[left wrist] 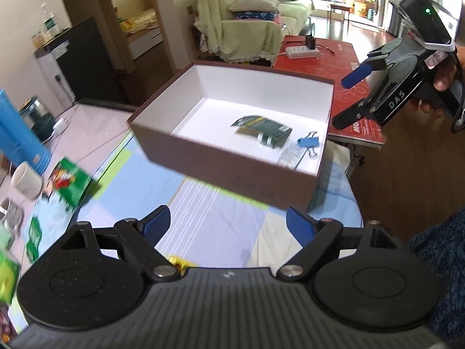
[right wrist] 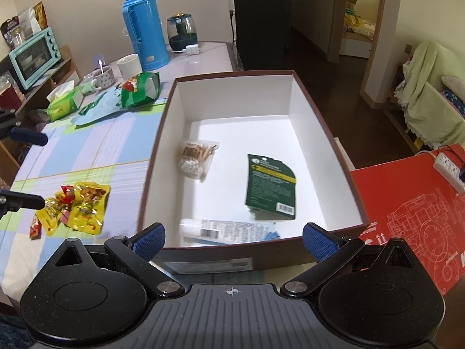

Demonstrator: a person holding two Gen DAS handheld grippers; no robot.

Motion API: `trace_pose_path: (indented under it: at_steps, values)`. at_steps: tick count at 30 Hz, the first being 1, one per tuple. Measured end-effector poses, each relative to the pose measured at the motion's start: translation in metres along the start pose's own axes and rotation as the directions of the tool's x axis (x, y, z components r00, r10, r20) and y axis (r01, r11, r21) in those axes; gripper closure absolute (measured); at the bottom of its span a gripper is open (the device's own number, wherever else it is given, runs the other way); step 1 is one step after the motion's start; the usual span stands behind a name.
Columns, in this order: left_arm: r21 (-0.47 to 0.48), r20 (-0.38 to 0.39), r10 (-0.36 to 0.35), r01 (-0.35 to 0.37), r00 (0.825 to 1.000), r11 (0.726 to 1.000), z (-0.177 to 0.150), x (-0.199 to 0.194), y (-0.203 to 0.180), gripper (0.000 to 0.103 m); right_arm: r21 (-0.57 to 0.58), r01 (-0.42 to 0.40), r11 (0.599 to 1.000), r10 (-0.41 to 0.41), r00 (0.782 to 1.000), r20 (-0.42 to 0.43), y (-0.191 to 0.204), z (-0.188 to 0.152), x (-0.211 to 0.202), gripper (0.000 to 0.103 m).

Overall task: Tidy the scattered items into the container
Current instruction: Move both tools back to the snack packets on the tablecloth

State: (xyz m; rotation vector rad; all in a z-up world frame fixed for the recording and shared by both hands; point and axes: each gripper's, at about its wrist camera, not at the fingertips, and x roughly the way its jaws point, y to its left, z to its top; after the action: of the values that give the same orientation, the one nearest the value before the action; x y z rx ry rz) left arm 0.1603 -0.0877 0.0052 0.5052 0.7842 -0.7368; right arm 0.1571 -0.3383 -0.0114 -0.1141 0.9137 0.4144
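My right gripper (right wrist: 234, 240) has its 2 blue-padded fingers (right wrist: 149, 240) spread wide with nothing between them, held just above the near wall of the box (right wrist: 322, 110), my landmark throughout. My left gripper (left wrist: 228, 222) is likewise spread wide and empty, raised over the checked cloth (left wrist: 209, 218) on the box's opposite side; in the right wrist view only its dark finger tips (right wrist: 26, 200) show at the left edge. The box is brown outside and white inside, open-topped, resting on the cloth. Inside it, near the middle, lies a dark green packet (right wrist: 271, 186) flat on the floor. Toward the box's left wall, as the right camera sees it, sits a clear bag of cotton swabs (right wrist: 196, 158). Against the near wall lies a white tube (right wrist: 223, 228) with a barcode, and a blue binder clip (left wrist: 308, 143) lies just beside it. Outside the box, to its left on the cloth, a cluster of yellow snack packets (right wrist: 77, 208) lies just beside the left gripper's tips. Beyond the box's far left corner are a green snack bag (right wrist: 141, 90), a tissue pack (right wrist: 62, 104), a white cup (right wrist: 129, 65) and a blue thermos (right wrist: 144, 23). To the box's right lies a red board (right wrist: 412, 218).
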Motion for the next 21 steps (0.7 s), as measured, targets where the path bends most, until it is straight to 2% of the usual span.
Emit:
trace_pose_path:
  at_steps: [13, 21]
  values:
    - [-0.105, -0.013, 0.044, -0.045, 0.999, 0.993, -0.061, -0.039, 0.028, 0.018, 0.004, -0.043, 0.999, 0.043, 0.999, 0.012, 0.059, -0.008, -0.002, 0.000]
    - [-0.146, -0.054, 0.091, -0.098, 0.994, 0.984, -0.092, -0.051, 0.043, 0.016, -0.013, -0.097, 0.995, 0.097, 0.995, 0.015, 0.099, -0.009, 0.008, 0.000]
